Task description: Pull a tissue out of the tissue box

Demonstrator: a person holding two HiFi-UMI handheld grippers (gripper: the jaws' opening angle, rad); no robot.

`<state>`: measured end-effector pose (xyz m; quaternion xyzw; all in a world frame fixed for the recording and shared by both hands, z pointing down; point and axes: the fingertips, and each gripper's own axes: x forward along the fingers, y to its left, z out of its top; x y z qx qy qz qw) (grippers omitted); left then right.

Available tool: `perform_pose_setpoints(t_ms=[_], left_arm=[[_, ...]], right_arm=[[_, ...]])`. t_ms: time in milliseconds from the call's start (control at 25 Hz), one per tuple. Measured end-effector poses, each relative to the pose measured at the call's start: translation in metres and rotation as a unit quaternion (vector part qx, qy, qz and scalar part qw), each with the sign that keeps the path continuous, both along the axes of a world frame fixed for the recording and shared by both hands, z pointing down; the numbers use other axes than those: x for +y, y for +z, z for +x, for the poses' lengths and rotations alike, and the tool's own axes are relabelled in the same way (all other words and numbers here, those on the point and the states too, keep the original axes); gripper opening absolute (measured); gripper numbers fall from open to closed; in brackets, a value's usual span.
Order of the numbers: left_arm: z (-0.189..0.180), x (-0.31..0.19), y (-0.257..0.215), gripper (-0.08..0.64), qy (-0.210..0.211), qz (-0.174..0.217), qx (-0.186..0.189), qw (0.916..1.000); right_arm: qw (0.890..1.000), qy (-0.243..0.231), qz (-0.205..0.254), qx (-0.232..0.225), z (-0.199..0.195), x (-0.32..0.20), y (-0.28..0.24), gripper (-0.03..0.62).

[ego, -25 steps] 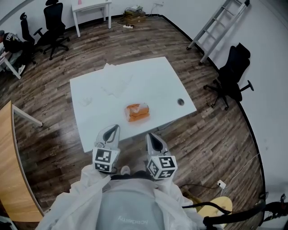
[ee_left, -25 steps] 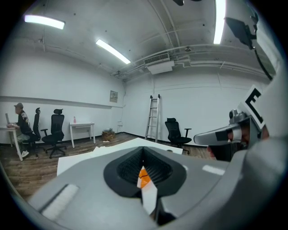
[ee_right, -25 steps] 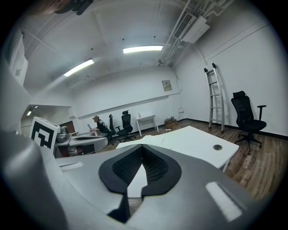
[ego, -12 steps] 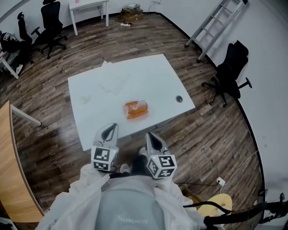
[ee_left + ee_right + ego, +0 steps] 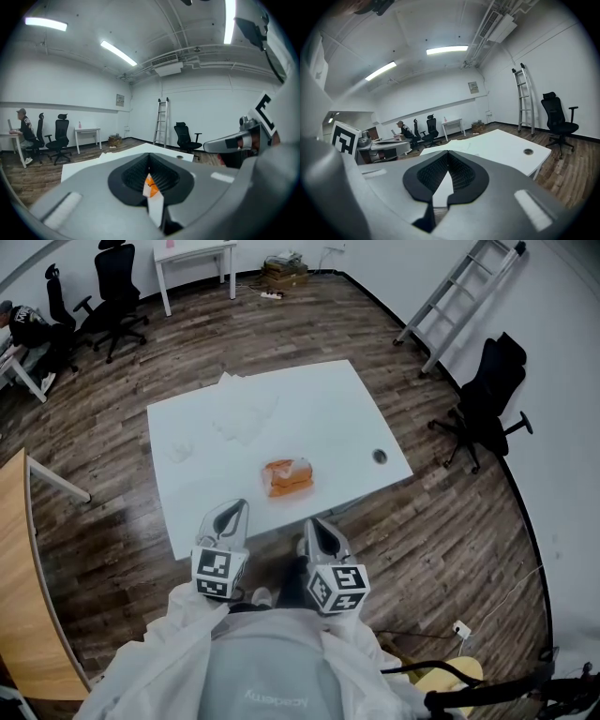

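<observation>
An orange tissue box (image 5: pixel 288 476) with a white tissue at its top stands near the front edge of the white table (image 5: pixel 328 404). Both grippers hover short of that edge, apart from the box. My left gripper (image 5: pixel 238 506) is left of the box and its jaws meet at the tips with nothing held. The right gripper (image 5: pixel 310 523) is just right of the box, shut and empty. In the left gripper view a sliver of the orange box (image 5: pixel 150 183) shows through the gap behind the closed left gripper (image 5: pixel 149 157). The right gripper (image 5: pixel 447 153) looks across the table (image 5: pixel 506 147).
Crumpled white tissues (image 5: pixel 246 407) lie at the table's far left part; a round cable hole (image 5: pixel 379 456) is near its right edge. A ladder (image 5: pixel 459 292) and a black chair (image 5: pixel 487 395) stand to the right, a wooden desk (image 5: pixel 19 568) to the left, more chairs (image 5: pixel 117 292) behind.
Both grippers keep their place and stay shut. Only the head view has swayed a little, so the table sits slightly differently in the picture.
</observation>
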<state>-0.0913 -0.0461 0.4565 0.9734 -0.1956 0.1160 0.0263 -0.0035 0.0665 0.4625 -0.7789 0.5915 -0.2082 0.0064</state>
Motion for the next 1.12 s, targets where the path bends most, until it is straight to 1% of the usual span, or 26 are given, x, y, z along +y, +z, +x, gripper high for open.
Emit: perform_pose_setpoints(t_ms=[320,720,1120], left_arm=[[0.013,-0.017,0.006,0.0,-0.022,-0.004,-0.012,0.9997],[0.054,-0.038,0.009,0.0,-0.033,-0.011,-0.021,0.9992],[0.083,-0.064,0.011,0.0,-0.066,-0.014,-0.044,0.9968]], right_arm=[[1.0,-0.02,-0.002,-0.01,0.017,-0.02,0.005,0.002],[0.999,-0.039,-0.011,-0.021,0.059,-0.048,0.008,0.002],[0.997,-0.072,-0.012,-0.039,0.1,-0.085,0.011,0.002]])
